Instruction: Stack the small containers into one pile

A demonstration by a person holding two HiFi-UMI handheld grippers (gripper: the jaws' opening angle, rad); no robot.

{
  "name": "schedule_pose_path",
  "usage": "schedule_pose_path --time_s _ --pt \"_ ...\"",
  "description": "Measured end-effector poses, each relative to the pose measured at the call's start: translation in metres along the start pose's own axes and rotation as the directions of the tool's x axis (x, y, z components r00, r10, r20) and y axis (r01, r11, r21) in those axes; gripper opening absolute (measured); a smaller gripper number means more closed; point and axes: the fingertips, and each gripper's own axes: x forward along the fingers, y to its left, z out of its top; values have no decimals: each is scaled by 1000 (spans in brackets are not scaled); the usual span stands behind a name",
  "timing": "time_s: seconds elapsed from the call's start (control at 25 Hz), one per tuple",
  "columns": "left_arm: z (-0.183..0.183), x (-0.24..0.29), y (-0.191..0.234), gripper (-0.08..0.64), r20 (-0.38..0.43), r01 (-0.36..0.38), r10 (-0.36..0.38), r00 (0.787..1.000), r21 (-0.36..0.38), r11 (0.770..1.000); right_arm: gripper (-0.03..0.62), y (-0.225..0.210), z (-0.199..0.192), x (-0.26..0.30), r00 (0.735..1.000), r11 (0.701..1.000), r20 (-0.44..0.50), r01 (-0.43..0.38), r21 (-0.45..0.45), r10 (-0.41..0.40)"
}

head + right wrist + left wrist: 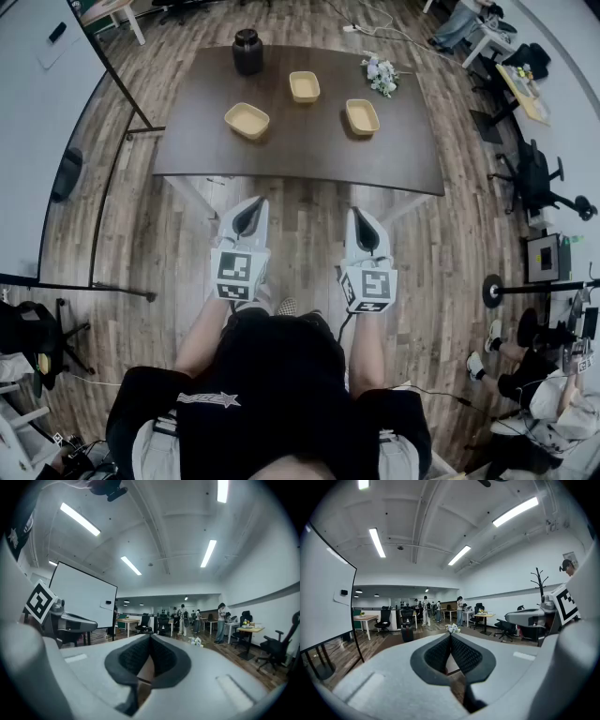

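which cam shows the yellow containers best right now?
Head view: the left container, back container and right container sit apart on the dark table, seen from above. Neither gripper view shows them; the tabletop is out of sight in both.

The containers are yellow, the table dark brown.

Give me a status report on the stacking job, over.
Left tongs, right tongs: shut, empty, short of the table. Three tan containers, left, middle, right, apart, unstacked. Dark jar, flowers at far edge, not blocking.
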Motion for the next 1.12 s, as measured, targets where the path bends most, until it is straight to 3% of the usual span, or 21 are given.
schedule_pose_path --time_s 0.56,1.12 --pt "-2 44 1 9 -8 8 -8 1000 -15 1000 5 -23 -14 25 1000 1000 -31 6 -1 -6" --pt "-13 196 52 9 -63 -27 22 998 -79 996 5 -87 -26 167 996 999 -87 -36 -4 35"
